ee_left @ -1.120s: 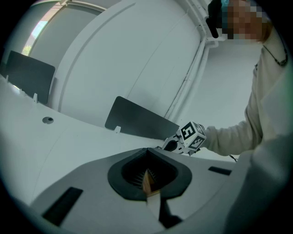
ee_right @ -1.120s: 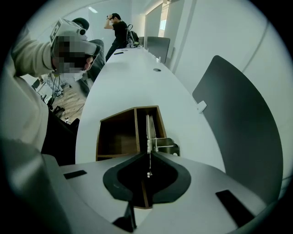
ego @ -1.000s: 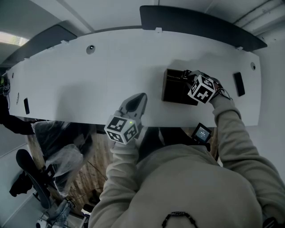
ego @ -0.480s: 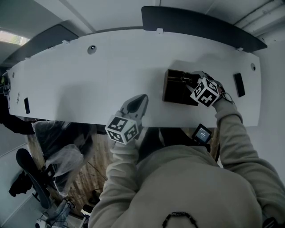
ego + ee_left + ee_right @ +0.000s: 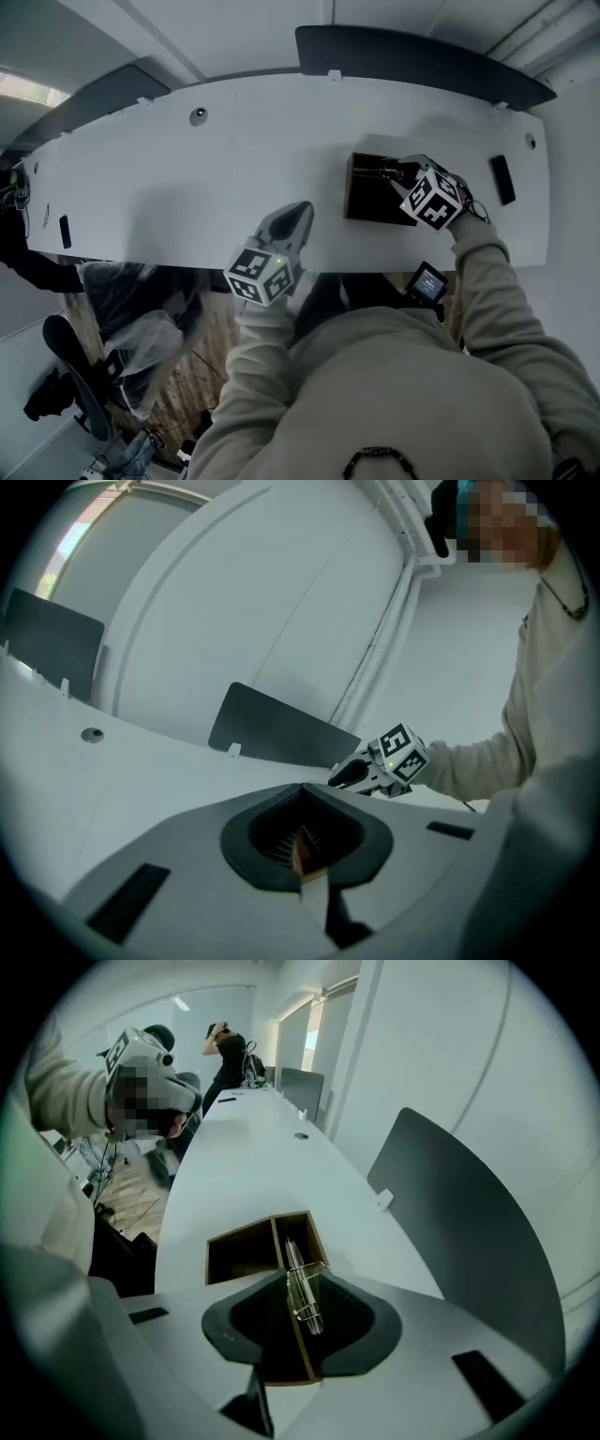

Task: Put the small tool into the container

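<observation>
Position of right tool (image 5: 386, 169): over the open wooden box (image 5: 357, 187), pointed steeply down into it. Jaws apart, having just swung wide and eased back slightly. No pad pressed on anything, nothing gripped.

Location of slim metal implement (image 5: 302, 1283): inside the box, in the narrower of its two compartments, lying along the divider. Seen in the right gripper view in line with the gap between the open jaws, free of both.

Location of the box: on the white surface (image 5: 187, 178), in its right part, closer to the near edge than to the far edge. Larger compartment dark, contents not discernible.

Position of left tool (image 5: 302, 208): at the near edge of the surface, around its middle, well apart from the box and pointed toward the far edge. Jaws closed tip to tip, nothing held between them.

Other items:
- A flat black slab (image 5: 503, 178) near the right end of the surface, just beyond the right hand.
- A dark partition panel (image 5: 412, 56) standing along the far edge.
- A small handheld device with a lit screen (image 5: 427, 281) below the near edge, beside the right sleeve.
</observation>
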`<state>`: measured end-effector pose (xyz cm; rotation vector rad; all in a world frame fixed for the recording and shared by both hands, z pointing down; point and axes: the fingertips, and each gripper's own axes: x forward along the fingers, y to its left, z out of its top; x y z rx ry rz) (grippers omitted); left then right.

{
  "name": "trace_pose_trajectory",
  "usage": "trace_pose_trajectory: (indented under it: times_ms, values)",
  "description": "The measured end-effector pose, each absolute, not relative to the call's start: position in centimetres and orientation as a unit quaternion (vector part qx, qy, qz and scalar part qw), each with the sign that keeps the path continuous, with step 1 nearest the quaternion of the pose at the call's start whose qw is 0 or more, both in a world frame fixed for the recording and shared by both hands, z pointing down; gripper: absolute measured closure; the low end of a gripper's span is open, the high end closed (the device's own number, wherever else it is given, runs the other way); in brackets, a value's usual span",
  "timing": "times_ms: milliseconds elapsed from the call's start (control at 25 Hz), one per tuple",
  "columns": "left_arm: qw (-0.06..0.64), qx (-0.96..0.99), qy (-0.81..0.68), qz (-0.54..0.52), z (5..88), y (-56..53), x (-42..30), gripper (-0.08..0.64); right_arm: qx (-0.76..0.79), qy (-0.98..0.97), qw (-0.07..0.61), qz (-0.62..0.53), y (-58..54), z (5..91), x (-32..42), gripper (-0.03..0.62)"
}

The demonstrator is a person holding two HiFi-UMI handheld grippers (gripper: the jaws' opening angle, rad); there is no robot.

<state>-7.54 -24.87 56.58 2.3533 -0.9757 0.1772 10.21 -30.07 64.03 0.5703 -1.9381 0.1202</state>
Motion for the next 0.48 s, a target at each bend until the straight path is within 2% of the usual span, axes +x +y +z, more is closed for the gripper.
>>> trace_pose_trajectory:
  times_ms: [80, 120, 320, 480]
  values:
    - [0.284, 0.885, -0.364, 0.066, 56.1, -25.0, -7.4, 0.563, 0.25, -0.82, 0.509, 0.078, -29.7, 63.2, 10.2, 0.551]
    - [0.282, 0.886, -0.363, 0.066, 55.8, -25.0, -7.3, 0.563, 0.254, -0.824, 0.497, 0.096, -29.4, 62.9, 10.1, 0.565]
    - [0.27, 0.894, -0.352, 0.064, 54.2, -25.0, -6.6, 0.563, 0.254, -0.854, 0.435, 0.127, -27.7, 60.0, 8.5, 0.572]
    - [0.265, 0.897, -0.349, 0.064, 53.6, -25.4, -6.2, 0.563, 0.258, -0.859, 0.424, 0.127, -27.5, 58.4, 8.3, 0.572]
